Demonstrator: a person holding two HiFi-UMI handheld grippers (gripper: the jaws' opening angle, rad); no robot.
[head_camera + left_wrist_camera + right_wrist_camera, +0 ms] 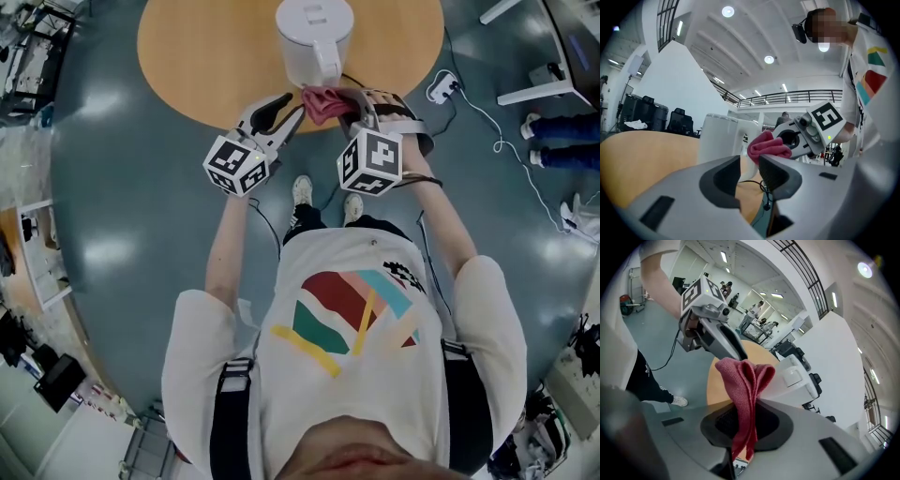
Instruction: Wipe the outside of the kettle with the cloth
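Observation:
A white kettle (pixel 314 37) stands on the round wooden table (pixel 187 56), with its handle toward me. My right gripper (pixel 349 105) is shut on a pink cloth (pixel 323 101), which it holds just in front of the kettle's handle. In the right gripper view the cloth (pixel 746 385) hangs folded out of the jaws, with the kettle (pixel 799 378) behind it. My left gripper (pixel 289 111) stands open and empty just left of the cloth. Through its jaws, the left gripper view shows the kettle (pixel 719 138) and the cloth (pixel 768 145).
The table's near edge lies under both grippers. A black cable (pixel 759 180) runs off the table there. A white power strip (pixel 442 87) and its cord lie on the floor at the right. Another person's legs (pixel 562 141) are at the far right.

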